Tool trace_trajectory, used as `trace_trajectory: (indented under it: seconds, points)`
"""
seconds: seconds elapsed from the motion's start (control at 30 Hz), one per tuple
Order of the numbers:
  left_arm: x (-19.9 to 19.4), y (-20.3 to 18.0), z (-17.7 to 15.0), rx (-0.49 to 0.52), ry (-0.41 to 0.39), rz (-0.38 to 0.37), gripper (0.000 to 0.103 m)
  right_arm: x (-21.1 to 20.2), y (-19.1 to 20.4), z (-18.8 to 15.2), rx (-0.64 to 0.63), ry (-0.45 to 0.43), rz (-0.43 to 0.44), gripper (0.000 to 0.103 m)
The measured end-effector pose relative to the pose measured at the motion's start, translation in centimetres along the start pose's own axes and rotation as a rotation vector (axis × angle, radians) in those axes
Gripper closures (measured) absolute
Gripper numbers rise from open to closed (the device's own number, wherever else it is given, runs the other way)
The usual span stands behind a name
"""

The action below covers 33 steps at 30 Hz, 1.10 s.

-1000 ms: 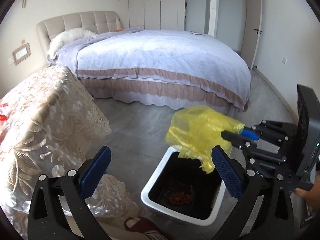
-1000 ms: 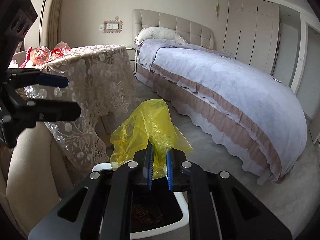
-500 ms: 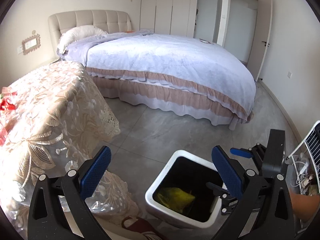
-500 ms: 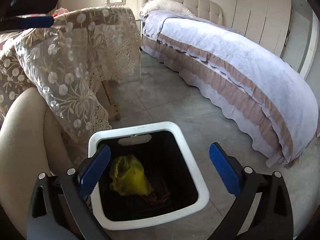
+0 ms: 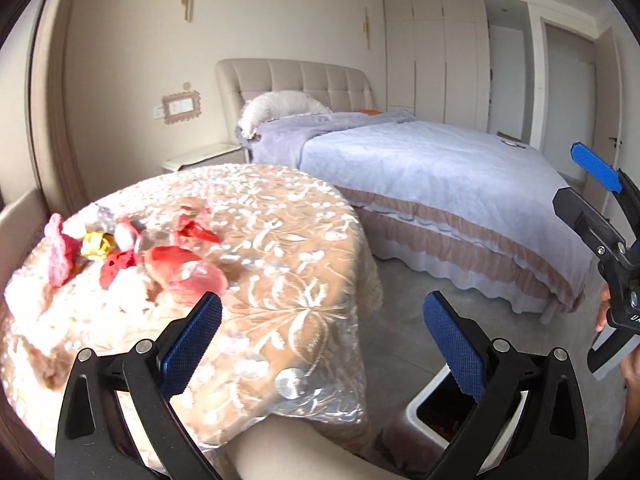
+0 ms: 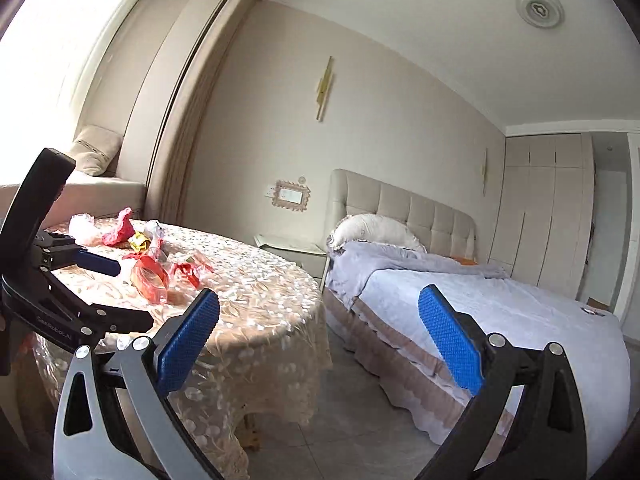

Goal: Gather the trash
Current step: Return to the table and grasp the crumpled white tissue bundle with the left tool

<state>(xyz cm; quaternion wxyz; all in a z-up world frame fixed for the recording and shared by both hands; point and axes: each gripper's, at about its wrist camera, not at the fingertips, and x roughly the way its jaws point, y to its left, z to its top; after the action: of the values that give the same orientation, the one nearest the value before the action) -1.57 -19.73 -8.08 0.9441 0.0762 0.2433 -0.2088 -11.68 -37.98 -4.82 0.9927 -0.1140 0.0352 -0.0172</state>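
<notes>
Red, pink and yellow wrappers and clear plastic lie as a trash pile [image 5: 140, 248] on the round table's lace cloth [image 5: 280, 288], also seen as the trash pile [image 6: 152, 268] in the right wrist view. My left gripper [image 5: 322, 344] is open and empty, held above the table's near edge, short of the pile. My right gripper [image 6: 318, 342] is open and empty, held level beside the table and facing the bed. The white-rimmed black bin [image 5: 430, 412] shows at the bottom right of the left wrist view, mostly hidden by a finger.
A large bed [image 5: 440, 176] with a lilac cover fills the right side, with grey floor [image 5: 404, 320] between it and the table. A nightstand [image 6: 292, 252] stands by the headboard. A beige seat back [image 5: 296, 452] sits under the table edge. Wardrobes [image 6: 552, 208] line the far wall.
The right gripper opened and the yellow bag dropped into the bin. Both grippers then rose and swung from the bin toward the table with the trash pile.
</notes>
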Motion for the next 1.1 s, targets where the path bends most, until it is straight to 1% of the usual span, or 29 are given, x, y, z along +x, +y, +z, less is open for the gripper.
trace_trajectory:
  seconds: [0.07,0.2,0.33,0.4,0.57,0.73,0.97,1.1]
  points:
    - [-1.1,2.5,0.2,-0.032,-0.017,0.065,0.005,1.5,1.5,1.2,-0.023,-0.003,0.039,0.004]
    - [-3.0,6.9,-0.2,-0.084,-0.021,0.194,0.005,4.0,4.7,3.0,-0.026,0.029,0.159,0.004]
    - [-4.3,11.0,-1.1,-0.141,-0.029,0.289,0.005,5.7,7.7,3.9,-0.047,0.032,0.222,0.004]
    - [-4.7,12.9,-1.7,-0.171,-0.026,0.314,0.005,6.2,9.3,4.3,-0.055,0.037,0.248,0.004]
    - [-5.3,16.3,-2.8,-0.226,-0.017,0.37,0.005,8.4,12.9,5.0,-0.067,0.053,0.313,0.004]
    - [-5.0,19.7,-4.1,-0.273,0.009,0.418,0.005,10.4,16.0,4.8,-0.065,0.09,0.36,0.004]
    - [-2.9,24.2,-6.2,-0.377,0.091,0.428,0.005,12.5,19.1,4.3,-0.079,0.153,0.401,0.004]
    - [-1.3,26.1,-7.0,-0.396,0.142,0.447,0.005,13.6,20.2,3.7,-0.102,0.185,0.41,0.004]
